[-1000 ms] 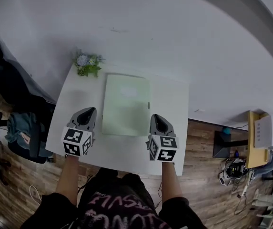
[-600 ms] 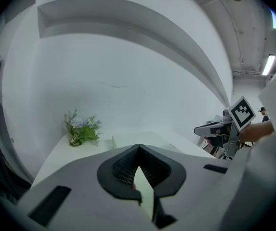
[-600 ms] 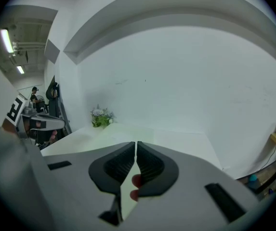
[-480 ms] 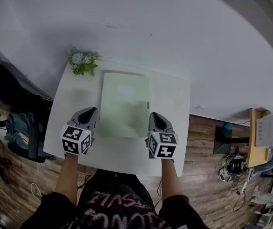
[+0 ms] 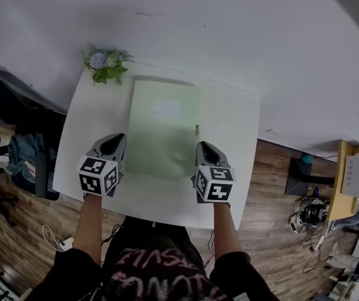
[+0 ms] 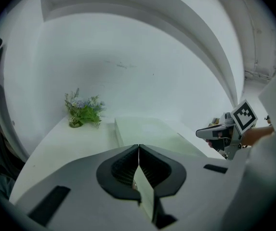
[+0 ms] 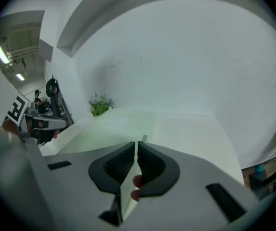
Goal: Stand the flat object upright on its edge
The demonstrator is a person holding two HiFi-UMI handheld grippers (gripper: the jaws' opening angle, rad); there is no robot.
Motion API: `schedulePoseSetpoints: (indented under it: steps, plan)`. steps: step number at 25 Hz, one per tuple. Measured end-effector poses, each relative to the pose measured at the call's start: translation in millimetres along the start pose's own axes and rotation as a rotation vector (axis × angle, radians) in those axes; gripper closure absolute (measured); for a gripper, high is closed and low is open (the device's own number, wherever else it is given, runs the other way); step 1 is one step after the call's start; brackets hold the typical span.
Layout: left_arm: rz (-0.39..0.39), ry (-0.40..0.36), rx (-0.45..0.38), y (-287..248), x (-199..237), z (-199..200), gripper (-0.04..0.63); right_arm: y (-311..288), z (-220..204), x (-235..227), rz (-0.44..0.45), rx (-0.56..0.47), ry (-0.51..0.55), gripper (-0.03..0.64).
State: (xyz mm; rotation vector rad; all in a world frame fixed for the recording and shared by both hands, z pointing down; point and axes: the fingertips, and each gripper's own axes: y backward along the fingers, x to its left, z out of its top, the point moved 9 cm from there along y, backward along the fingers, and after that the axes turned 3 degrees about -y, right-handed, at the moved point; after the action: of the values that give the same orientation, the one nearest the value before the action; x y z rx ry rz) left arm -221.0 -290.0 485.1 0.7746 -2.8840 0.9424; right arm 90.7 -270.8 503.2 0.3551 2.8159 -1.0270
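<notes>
A flat pale green object (image 5: 162, 127) lies on the white table (image 5: 232, 127), long side running away from me. My left gripper (image 5: 114, 140) rests just beside its near left edge, jaws shut with nothing between them. My right gripper (image 5: 203, 147) sits by the near right edge, also shut and empty. In the left gripper view the green object (image 6: 147, 131) lies ahead and to the right of the shut left gripper (image 6: 138, 147). In the right gripper view the green object (image 7: 113, 129) lies ahead and to the left of the shut right gripper (image 7: 136, 143).
A small potted plant (image 5: 104, 64) stands at the table's far left corner, against the white wall. A dark chair with clothes (image 5: 26, 162) stands left of the table. A wooden shelf with a white box (image 5: 354, 177) is on the floor at the right.
The head view has shifted, so the table sits higher in the frame. Both grippers stay shut beside the near end of the green object, which still lies flat.
</notes>
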Motion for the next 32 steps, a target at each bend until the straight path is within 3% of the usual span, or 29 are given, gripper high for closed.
schedulePoseSetpoints:
  steps: [5, 8, 17, 32]
  plan:
    - [-0.01, 0.034, 0.044, -10, 2, -13, 0.573, -6, -12, -5, 0.042, 0.054, -0.007, 0.573]
    - [-0.047, 0.061, 0.072, -15, 2, -21, 0.495, -10, -20, -6, 0.069, 0.092, -0.021, 0.5]
    - [-0.109, 0.078, 0.152, -30, 2, -35, 0.351, -22, -30, -13, 0.151, 0.178, -0.064, 0.38]
    - [-0.234, 0.151, 0.263, -51, 9, -38, 0.322, -43, -29, -15, 0.292, 0.329, -0.181, 0.354]
